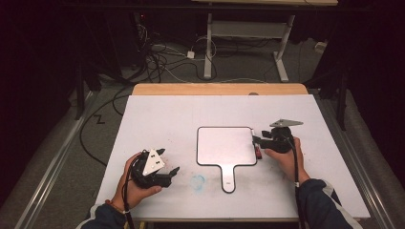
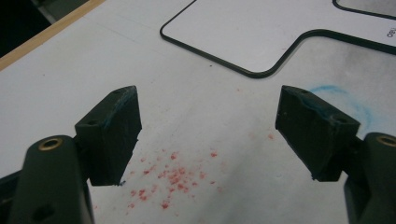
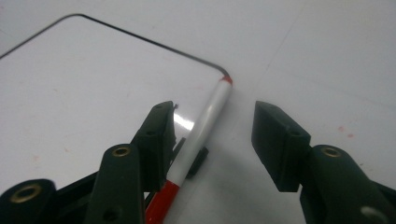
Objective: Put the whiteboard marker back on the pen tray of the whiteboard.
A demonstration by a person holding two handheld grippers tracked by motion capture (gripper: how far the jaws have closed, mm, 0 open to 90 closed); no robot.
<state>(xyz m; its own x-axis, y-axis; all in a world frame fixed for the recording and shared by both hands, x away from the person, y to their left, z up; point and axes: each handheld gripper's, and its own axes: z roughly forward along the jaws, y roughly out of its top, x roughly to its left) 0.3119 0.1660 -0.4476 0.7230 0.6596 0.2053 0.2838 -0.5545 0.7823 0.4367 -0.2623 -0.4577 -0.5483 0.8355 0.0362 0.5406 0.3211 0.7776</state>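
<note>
A paddle-shaped whiteboard (image 1: 227, 145) lies flat in the middle of the white table, its handle (image 1: 229, 179) pointing toward me. A white marker with red ends (image 3: 208, 123) lies along the board's right edge (image 1: 258, 153). My right gripper (image 3: 215, 126) is open with a jaw on each side of the marker, which lies close to the left finger (image 3: 156, 135); in the high view this gripper (image 1: 256, 141) is at the board's right side. My left gripper (image 1: 169, 160) is open and holds nothing. It hovers low over the table left of the handle, its pads (image 2: 114, 133) wide apart.
A blue smudge (image 1: 197, 180) marks the table left of the handle, and red specks (image 2: 170, 179) lie under the left gripper. The table's wooden far edge (image 1: 219, 88) borders a floor with cables and a desk frame (image 1: 248, 43).
</note>
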